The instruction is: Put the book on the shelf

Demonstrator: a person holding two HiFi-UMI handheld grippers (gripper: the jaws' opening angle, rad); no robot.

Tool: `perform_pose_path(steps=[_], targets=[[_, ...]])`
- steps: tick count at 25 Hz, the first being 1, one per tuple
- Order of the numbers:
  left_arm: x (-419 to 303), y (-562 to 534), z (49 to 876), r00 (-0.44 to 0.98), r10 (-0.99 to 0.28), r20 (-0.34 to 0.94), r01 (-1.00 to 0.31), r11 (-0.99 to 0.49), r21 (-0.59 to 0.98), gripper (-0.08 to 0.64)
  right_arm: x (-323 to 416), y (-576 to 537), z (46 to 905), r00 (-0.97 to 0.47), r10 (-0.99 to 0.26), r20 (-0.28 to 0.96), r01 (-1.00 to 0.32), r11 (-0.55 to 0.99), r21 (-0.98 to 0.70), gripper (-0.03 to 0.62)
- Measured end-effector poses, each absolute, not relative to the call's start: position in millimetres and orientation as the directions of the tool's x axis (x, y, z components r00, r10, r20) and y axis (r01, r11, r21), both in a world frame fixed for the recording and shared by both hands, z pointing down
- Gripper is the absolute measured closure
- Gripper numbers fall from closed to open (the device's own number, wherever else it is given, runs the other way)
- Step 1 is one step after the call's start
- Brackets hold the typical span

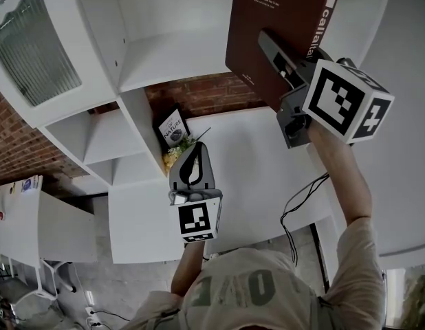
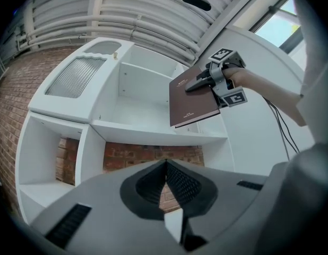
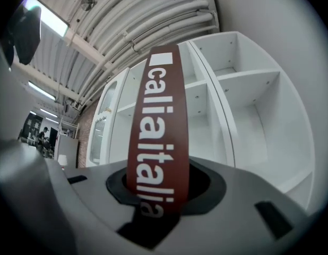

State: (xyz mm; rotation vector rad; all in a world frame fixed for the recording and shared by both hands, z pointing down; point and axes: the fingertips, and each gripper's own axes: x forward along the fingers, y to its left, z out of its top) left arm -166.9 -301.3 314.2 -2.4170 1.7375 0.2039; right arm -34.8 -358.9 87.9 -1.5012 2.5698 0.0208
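A dark red book [image 1: 281, 33] with white lettering on its spine is held up in front of the upper compartment of the white shelf unit [image 1: 178, 53]. My right gripper [image 1: 274, 50] is shut on it, one finger lying across the cover. In the right gripper view the spine [image 3: 158, 137] stands upright between the jaws [image 3: 158, 182], with open compartments [image 3: 249, 78] behind it. The left gripper view shows the book [image 2: 193, 100] tilted above a shelf board [image 2: 153, 134]. Lower down, my left gripper [image 1: 196, 158] points at the shelf, shut and holding nothing [image 2: 165, 169].
A small dark book [image 1: 172, 128] and a leafy plant [image 1: 178, 150] sit in a lower compartment. A frosted glass door [image 1: 34, 47] closes the left cabinet. Brick wall [image 1: 205, 95] shows behind the shelves. A black cable [image 1: 298, 205] hangs near my right arm.
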Motion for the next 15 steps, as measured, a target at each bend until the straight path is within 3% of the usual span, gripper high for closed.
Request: perform_pose_path(steps=[7,15], targets=[[-158,-301,310,0.344,-0.916,-0.209,-0.939,-0.34,-0.056,0.548,-34,-393,58,-0.371,-0.909,-0.191,-0.926,0.377,0.004,0.439],[-169,-300,323,0.324,-0.93,-0.172,-0.946,-0.321,-0.048,0.548,-53,-460,86,-0.301,-0.951,-0.068,-0.953,0.303,-0.013,0.439]])
